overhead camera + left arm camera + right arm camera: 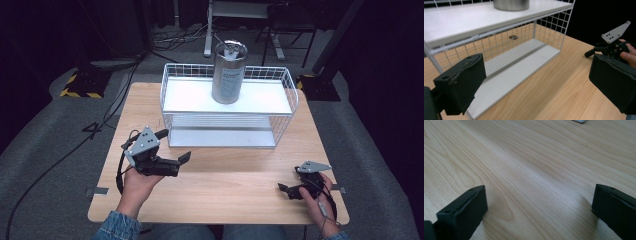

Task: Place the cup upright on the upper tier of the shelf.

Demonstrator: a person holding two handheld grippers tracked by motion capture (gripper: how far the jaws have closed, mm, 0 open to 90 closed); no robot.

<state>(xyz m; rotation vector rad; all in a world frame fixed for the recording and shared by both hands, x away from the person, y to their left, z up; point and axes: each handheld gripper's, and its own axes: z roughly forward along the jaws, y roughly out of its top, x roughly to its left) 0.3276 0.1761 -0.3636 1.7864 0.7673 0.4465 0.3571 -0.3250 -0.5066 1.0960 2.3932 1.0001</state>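
A tall metal canister (229,72) stands upright on the top shelf of a white wire rack (227,107) at the back of the wooden table (220,185). Its base (511,4) shows at the top of the left gripper view. My left gripper (174,145) is held open just left of the rack's front left corner, with nothing between its jaws. The rack's lower shelf (511,72) lies ahead of it. My right gripper (286,188) rests open near the table's front right, low over bare wood (536,170). In the left gripper view the right gripper (610,46) is at far right.
Cables (115,100) trail over the grey floor at left. A yellow-and-black striped base (80,85) sits back left, and stand legs (270,35) are behind the rack. The table's front half is bare wood between my hands.
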